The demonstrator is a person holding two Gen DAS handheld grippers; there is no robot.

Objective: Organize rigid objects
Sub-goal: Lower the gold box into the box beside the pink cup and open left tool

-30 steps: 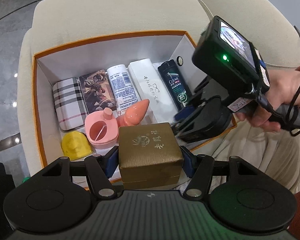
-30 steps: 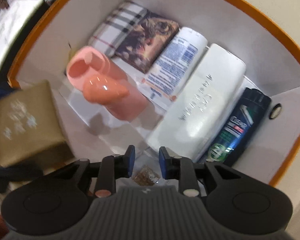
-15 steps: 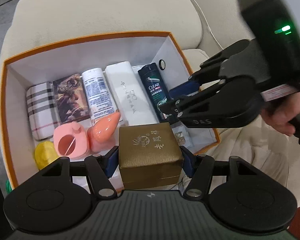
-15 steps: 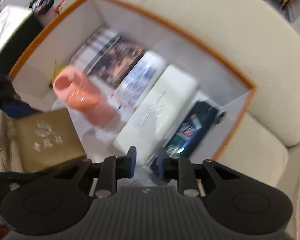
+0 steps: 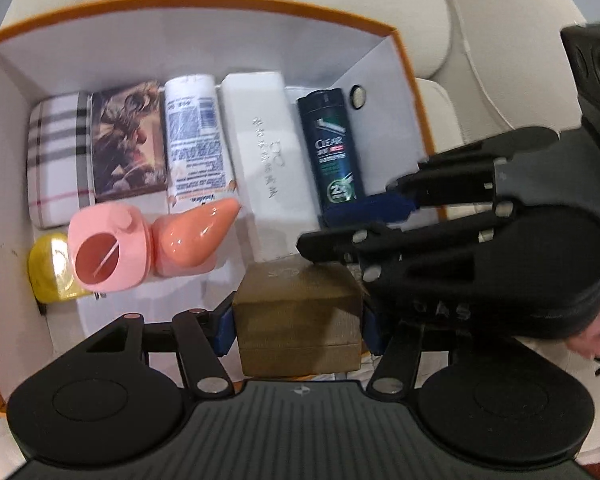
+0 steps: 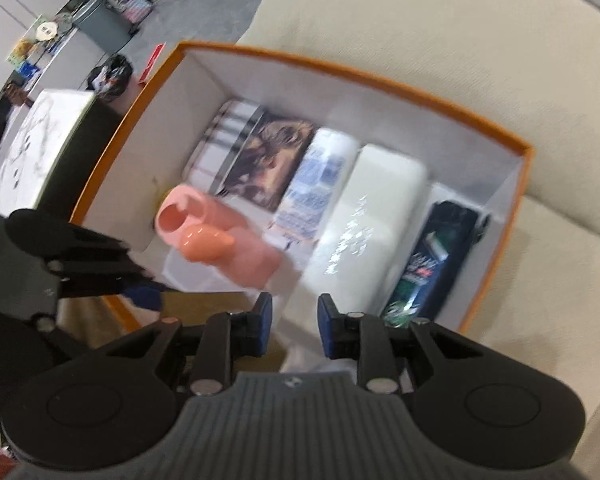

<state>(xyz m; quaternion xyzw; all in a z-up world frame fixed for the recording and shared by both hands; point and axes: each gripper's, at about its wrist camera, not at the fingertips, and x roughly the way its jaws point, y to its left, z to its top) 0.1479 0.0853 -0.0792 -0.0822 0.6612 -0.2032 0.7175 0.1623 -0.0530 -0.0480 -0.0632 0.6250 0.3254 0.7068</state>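
A gold box (image 5: 298, 320) sits between the pads of my left gripper (image 5: 299, 332), whose jaws are closing on it, low over the near right of the orange-rimmed box (image 5: 416, 92). Inside lie a plaid case (image 5: 56, 160), a picture box (image 5: 128, 140), a white tube (image 5: 196, 140), a white carton (image 5: 268, 152) and a dark Clear bottle (image 5: 332, 144). In front of these are a pink container (image 5: 108, 252), an orange cone bottle (image 5: 196, 236) and a yellow piece (image 5: 48, 268). My right gripper (image 6: 295, 320) hangs above the box's near edge, shut on nothing, and crosses over the gold box's far right corner.
The orange-rimmed box (image 6: 340, 68) rests on a cream sofa cushion (image 6: 440, 40). A person's hand (image 5: 596, 336) holds the right gripper at the far right. A white round table (image 6: 36, 140) and a grey bin (image 6: 100, 20) stand beyond the sofa.
My left gripper has sunk toward the box floor with the gold box and tilted it. The right gripper has risen out of the box and now looks down on it from higher up.
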